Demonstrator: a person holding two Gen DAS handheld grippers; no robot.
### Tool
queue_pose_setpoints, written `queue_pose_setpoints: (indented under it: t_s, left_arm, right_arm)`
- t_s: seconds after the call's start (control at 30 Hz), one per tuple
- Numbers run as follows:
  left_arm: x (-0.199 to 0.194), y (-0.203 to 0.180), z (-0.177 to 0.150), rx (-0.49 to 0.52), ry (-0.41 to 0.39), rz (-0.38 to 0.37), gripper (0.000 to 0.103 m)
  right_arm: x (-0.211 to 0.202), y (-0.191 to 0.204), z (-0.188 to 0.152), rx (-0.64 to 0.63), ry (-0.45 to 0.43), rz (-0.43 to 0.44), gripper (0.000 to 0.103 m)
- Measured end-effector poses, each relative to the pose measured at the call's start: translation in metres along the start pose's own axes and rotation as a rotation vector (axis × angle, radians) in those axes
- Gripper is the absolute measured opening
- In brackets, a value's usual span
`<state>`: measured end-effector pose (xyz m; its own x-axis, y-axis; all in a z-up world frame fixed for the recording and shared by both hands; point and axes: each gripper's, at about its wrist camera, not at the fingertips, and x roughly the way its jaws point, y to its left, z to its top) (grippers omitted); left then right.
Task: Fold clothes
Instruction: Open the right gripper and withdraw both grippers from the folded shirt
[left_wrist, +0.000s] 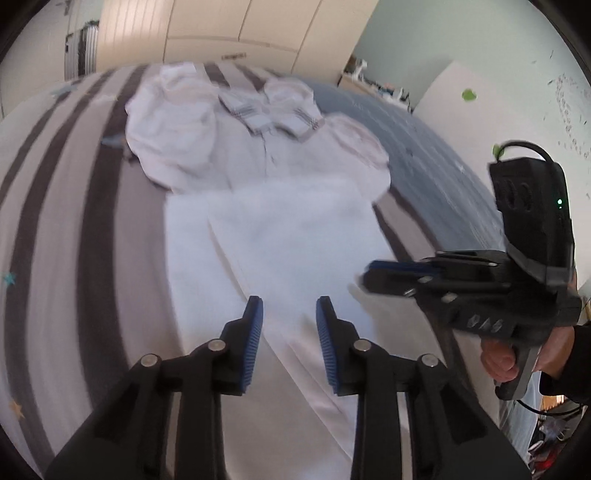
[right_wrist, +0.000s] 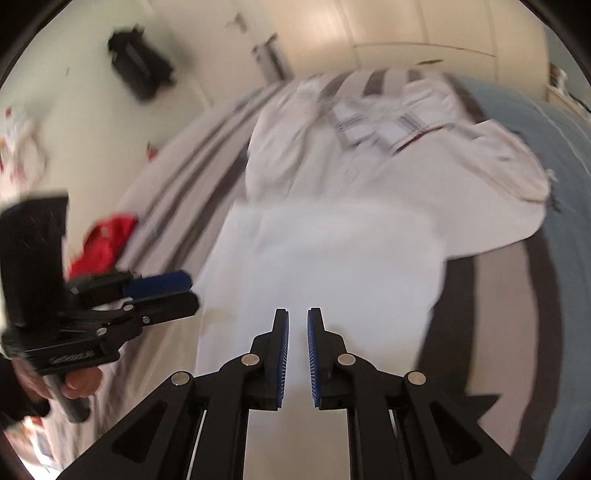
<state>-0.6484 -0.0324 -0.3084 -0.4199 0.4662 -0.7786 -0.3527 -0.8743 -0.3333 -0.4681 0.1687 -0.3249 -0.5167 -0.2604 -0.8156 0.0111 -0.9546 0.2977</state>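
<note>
Both the left gripper (left_wrist: 289, 308) and the right gripper (right_wrist: 297, 319) hover with jaws slightly parted and empty over the white shirt (left_wrist: 280, 236) spread on the bed (left_wrist: 92, 229) just ahead, so a fold looks just laid, and the next move calls for gripping a fresh edge.

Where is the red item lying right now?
In the right wrist view, the red item lies at far left, beside the striped bed cover, just behind the left gripper.
</note>
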Motion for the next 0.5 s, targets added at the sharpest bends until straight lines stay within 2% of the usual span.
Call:
queue_pose_setpoints:
  t_s: [0.07,0.1,0.2,0.33,0.4,0.5]
  left_arm:
    - [0.016,0.002,-0.006,-0.011,0.034,0.015,0.026]
    - [0.022,0.004,-0.008,-0.014,0.044,0.030,0.026]
    - [0.022,0.010,-0.010,-0.047,0.034,0.026,0.026]
    - [-0.006,0.017,-0.011,-0.090,-0.024,0.028,0.026]
    - [-0.022,0.018,-0.015,-0.088,-0.035,0.039,0.026]
    - [-0.044,0.021,-0.029,-0.092,-0.030,0.051,0.026]
  right_arm:
    - [0.020,-0.008,-0.007,0.025,0.045,-0.054,0.011]
    - [0.026,-0.015,-0.010,0.046,0.053,-0.075,0.003]
    - [0.024,-0.040,-0.011,0.152,0.014,-0.068,0.000]
    - [0.016,-0.053,-0.005,0.189,-0.011,-0.090,0.001]
    - [0.002,-0.049,-0.003,0.178,-0.027,-0.094,0.007]
    - [-0.020,-0.038,-0.009,0.146,-0.045,-0.062,0.007]
